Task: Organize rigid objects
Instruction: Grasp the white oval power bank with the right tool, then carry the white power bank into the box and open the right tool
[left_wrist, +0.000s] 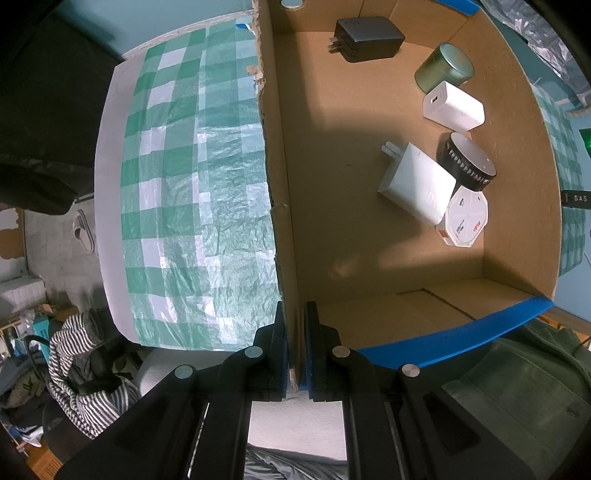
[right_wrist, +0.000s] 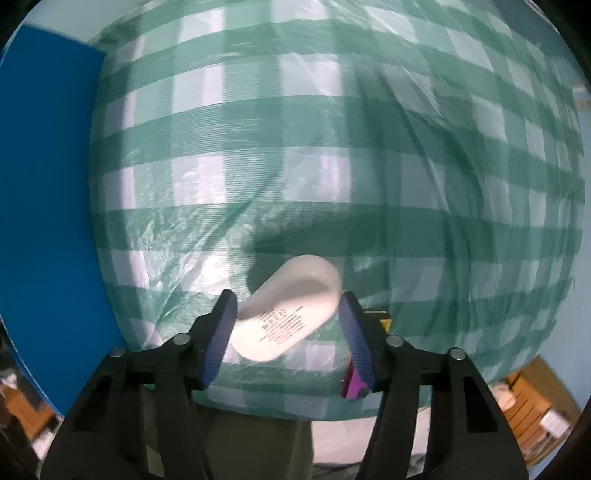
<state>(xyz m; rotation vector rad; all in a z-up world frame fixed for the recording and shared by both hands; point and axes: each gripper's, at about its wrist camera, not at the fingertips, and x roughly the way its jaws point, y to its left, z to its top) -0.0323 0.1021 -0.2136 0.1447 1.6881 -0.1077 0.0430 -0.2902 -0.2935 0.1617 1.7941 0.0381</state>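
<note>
The left hand-held gripper (left_wrist: 294, 325) is clamped on the side wall of the cardboard box (left_wrist: 275, 155), 1 finger inside and 1 outside. The box stands on the bench's green-checked cloth (left_wrist: 184, 177) and holds a black charger (left_wrist: 367, 35), a green tin (left_wrist: 445, 66), 2 white chargers (left_wrist: 454, 105) (left_wrist: 417, 181), a black round case (left_wrist: 467, 162) and a white octagonal box (left_wrist: 465, 221). The right hand-held gripper (right_wrist: 286, 314) grips a white oblong case (right_wrist: 291, 306) between its blue pads (right_wrist: 221, 332), above the cloth (right_wrist: 332, 147). A purple object (right_wrist: 352, 386) shows beside the right finger.
</note>
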